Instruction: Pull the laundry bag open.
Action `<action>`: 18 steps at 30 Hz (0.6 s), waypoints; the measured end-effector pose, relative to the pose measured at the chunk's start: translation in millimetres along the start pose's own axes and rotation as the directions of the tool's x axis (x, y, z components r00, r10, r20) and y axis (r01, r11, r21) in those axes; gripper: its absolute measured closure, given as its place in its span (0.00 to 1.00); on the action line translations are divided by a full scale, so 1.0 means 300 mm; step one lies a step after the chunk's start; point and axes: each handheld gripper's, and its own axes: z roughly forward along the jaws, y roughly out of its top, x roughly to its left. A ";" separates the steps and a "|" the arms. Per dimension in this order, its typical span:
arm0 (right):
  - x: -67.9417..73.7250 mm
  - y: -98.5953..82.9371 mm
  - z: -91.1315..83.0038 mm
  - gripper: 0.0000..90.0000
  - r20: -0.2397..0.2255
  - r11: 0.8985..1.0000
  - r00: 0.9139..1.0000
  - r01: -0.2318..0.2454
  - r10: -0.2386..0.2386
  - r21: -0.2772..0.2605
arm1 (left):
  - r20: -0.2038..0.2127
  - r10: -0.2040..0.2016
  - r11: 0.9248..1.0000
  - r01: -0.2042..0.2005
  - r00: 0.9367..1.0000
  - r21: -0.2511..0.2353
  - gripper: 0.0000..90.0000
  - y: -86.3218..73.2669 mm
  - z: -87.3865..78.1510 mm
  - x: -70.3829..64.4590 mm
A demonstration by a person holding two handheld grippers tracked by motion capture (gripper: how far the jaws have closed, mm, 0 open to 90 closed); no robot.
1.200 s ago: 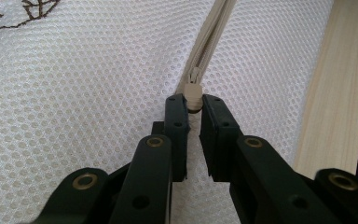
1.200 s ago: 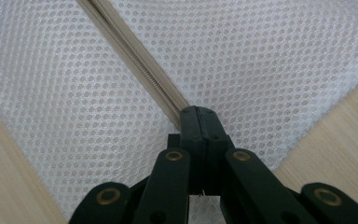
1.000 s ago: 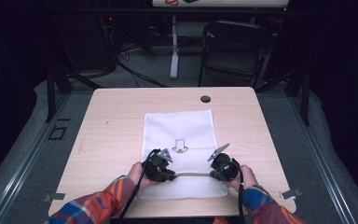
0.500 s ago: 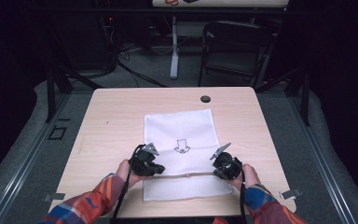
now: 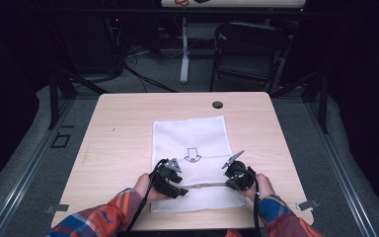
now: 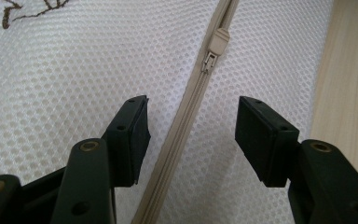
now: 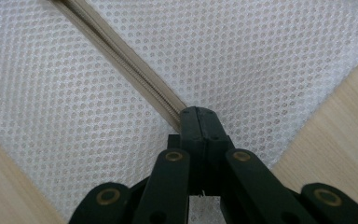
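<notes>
Mesh bag (image 5: 190, 143) lies flat on your worktop (image 5: 118, 123), zipper (image 6: 186, 121) apparently shut. Your right claw (image 7: 199, 122) pinches the zipper's end; your left claw (image 6: 191, 135) gapes astride it, short of the slider (image 6: 214, 46). Unzipping remains.

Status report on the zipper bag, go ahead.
Left hand-held gripper open, straddling zipper short of slider. Right hand-held gripper shut on zipper. Nothing blocking.

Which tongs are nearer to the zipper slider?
Left. The left tongs are open just short of the zipper slider; the right tongs grip the zipper's far end.
</notes>
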 end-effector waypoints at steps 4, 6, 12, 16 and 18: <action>-0.004 0.001 -0.002 1.00 -0.008 1.000 1.000 0.002 -0.002 0.008 | -0.003 0.026 1.000 -0.026 1.000 -0.016 0.56 0.013 0.019 -0.011; -0.003 0.002 -0.002 1.00 -0.003 1.000 1.000 0.003 -0.003 0.011 | 0.007 0.052 0.998 -0.052 0.999 -0.022 0.60 0.024 0.028 -0.020; -0.001 0.004 -0.002 1.00 0.001 1.000 1.000 0.006 -0.006 0.015 | 0.006 0.086 0.996 -0.086 0.996 -0.025 0.58 0.083 0.074 -0.039; -0.001 0.004 -0.001 1.00 0.001 1.000 1.000 0.005 -0.005 0.013 | 0.004 0.108 0.994 -0.108 0.994 -0.009 0.64 0.116 0.110 -0.050; -0.002 0.003 -0.001 1.00 -0.002 1.000 1.000 0.002 -0.002 0.012 | -0.010 0.110 0.994 -0.110 0.994 -0.010 0.76 0.118 0.113 -0.050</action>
